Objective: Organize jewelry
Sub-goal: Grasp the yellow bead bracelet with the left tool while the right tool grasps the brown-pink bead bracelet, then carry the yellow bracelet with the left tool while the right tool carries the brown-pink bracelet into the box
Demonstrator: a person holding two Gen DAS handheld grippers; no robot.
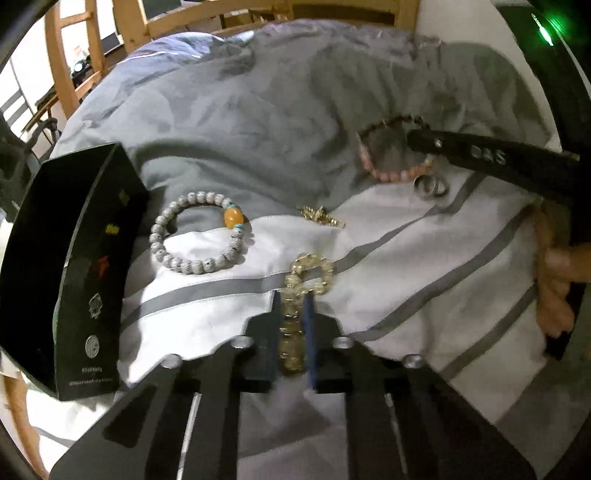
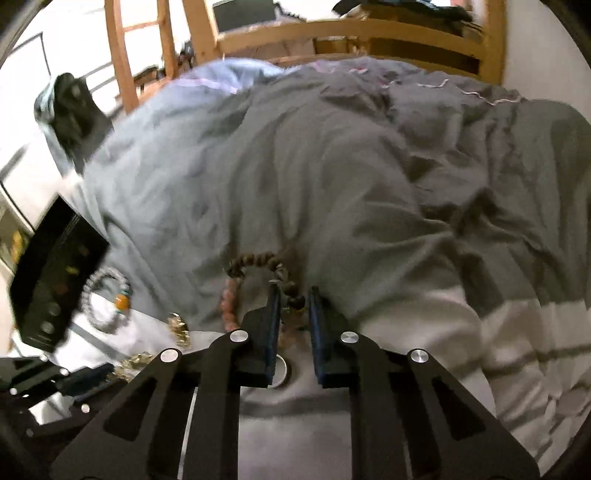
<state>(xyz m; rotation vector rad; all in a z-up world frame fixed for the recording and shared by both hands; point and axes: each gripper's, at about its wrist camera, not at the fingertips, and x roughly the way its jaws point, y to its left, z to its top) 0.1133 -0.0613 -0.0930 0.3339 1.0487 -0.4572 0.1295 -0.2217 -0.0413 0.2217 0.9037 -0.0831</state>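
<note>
My left gripper (image 1: 293, 299) is shut on a clear yellowish bead bracelet (image 1: 308, 275) on the striped bedding. A grey bead bracelet with an amber bead (image 1: 195, 232) lies to its left, and a gold chain (image 1: 321, 216) lies beyond. My right gripper (image 2: 293, 295) has its jaws narrowly apart around the dark beads of a brown and pink bead bracelet (image 2: 255, 264); whether they grip it is unclear. In the left wrist view the right gripper's finger (image 1: 480, 153) crosses that bracelet (image 1: 391, 173). Two silver rings (image 1: 430, 184) lie beside it.
An open black box (image 1: 70, 273) stands at the left on the bed and shows in the right wrist view (image 2: 55, 284). A rumpled grey duvet (image 1: 258, 110) rises behind the jewelry. A wooden bed frame (image 2: 332, 29) stands at the back.
</note>
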